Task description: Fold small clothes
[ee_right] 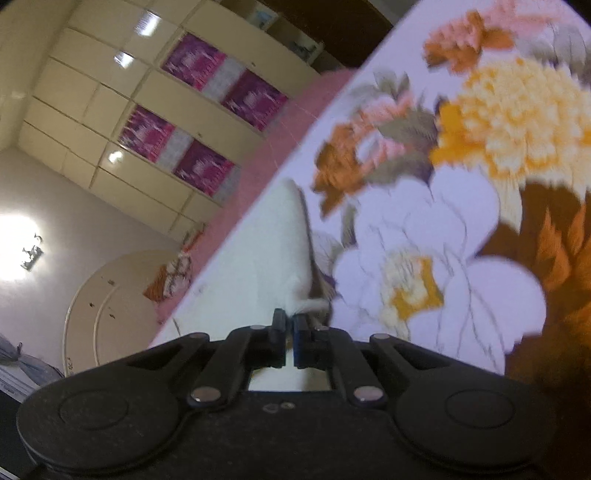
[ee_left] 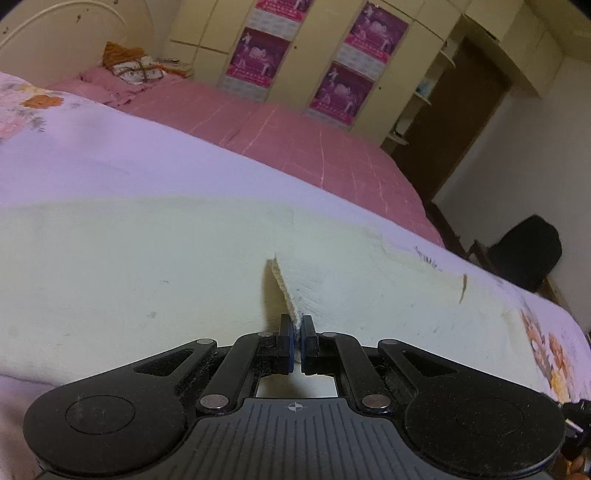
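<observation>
There is 1 cream garment (ee_left: 166,266) and 2 grippers, each with 2 fingers. The garment lies spread flat on a floral sheet (ee_left: 92,147), and in the left wrist view its long axis runs across the picture from left to right, along the near edge of the bed. The left gripper (ee_left: 297,325) is closed tight on a raised fold of the garment's near hem, the cloth standing up in a thin ridge between the pads. The right gripper (ee_right: 290,325) is also closed, pinching a white tip of the same garment (ee_right: 273,251), which rises to a point beyond the fingers; that view is tilted and blurred.

The sheet is pale lilac with orange, yellow and white flowers (ee_right: 509,122). Beyond it lies a pink bedspread (ee_left: 295,136) with a small stack of folded cloths (ee_left: 133,66) at the far end by a rounded headboard (ee_left: 66,40). Cream wardrobe doors (ee_left: 207,33) carry 4 purple posters (ee_left: 258,53). A dark doorway (ee_left: 458,122) and 1 black chair (ee_left: 524,251) stand to the right.
</observation>
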Tool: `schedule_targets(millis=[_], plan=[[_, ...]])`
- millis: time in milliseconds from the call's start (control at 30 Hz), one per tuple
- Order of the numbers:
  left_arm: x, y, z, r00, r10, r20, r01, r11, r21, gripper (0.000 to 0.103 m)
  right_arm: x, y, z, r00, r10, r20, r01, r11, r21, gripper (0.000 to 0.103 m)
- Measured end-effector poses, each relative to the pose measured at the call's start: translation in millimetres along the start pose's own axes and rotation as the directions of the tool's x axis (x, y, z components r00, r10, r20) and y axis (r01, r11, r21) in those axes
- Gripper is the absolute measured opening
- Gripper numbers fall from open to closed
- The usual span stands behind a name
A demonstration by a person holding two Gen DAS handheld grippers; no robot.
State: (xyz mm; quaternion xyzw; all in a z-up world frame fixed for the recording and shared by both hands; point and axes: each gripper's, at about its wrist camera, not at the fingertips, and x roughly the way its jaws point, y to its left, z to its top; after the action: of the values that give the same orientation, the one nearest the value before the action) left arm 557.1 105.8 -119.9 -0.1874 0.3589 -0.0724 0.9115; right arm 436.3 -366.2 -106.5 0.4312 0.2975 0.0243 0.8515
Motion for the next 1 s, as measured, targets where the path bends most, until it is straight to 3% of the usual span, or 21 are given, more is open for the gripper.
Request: schedule_targets(millis=[67, 133, 200, 333, 500, 533, 600, 700, 767, 1000], plan=[[1, 2, -1, 1.0, -0.002, -0.003, 0.002, 1.0, -0.003, 0.003, -1, -1, -2, 1.0, 0.013, -0.011, -0.013, 1.0, 0.003, 0.01], [4, 2, -2, 1.0, -0.002, -0.016, 0.002, 1.0, 0.009, 0.003, -3, -3, -3, 0.999, 0.042, -0.021, -0.041, 0.998, 0.038, 0.025], [6, 1, -2, 1.0, -0.004, -0.022, 0.005, 1.0, 0.013, 0.003, -14, 1, -2, 0.998, 0.056, 0.005, -0.056, 0.998, 0.02, 0.027], [9, 3, 0, 1.0, -0.008, -0.029, 0.009, 1.0, 0.009, 0.003, -29, 6, 7, 0.996, 0.04, 0.085, -0.038, 0.999, -0.028, 0.027], [9, 2, -1, 0.999, -0.011, -0.031, 0.012, 1.0, 0.015, 0.003, 2, -5, 19, 1.0, -0.009, -0.014, 0.008, 0.999, -0.033, 0.026], [9, 3, -1, 0.999, -0.013, -0.031, 0.014, 1.0, 0.016, 0.003, 5, -4, 18, 1.0, -0.012, -0.023, 0.011, 0.998, -0.058, 0.016], [5, 3, 1, 0.999, -0.028, -0.018, 0.028, 1.0, 0.008, 0.003, 6, 0, 14, 0.998, -0.056, -0.025, 0.052, 0.99, -0.133, 0.01], [9, -1, -3, 0.999, 0.018, -0.033, -0.016, 0.998, 0.068, 0.003, -4, 9, 12, 0.998, -0.065, 0.027, 0.069, 0.983, -0.171, 0.01], [9, -1, -5, 1.0, 0.016, -0.025, -0.015, 0.998, 0.064, 0.003, 4, 10, 8, 0.994, -0.107, -0.004, 0.104, 0.973, -0.204, 0.01], [9, 3, -7, 1.0, -0.005, -0.019, 0.006, 0.998, 0.056, 0.003, 3, 7, 11, 0.995, -0.099, -0.02, 0.093, 0.975, -0.203, 0.011]])
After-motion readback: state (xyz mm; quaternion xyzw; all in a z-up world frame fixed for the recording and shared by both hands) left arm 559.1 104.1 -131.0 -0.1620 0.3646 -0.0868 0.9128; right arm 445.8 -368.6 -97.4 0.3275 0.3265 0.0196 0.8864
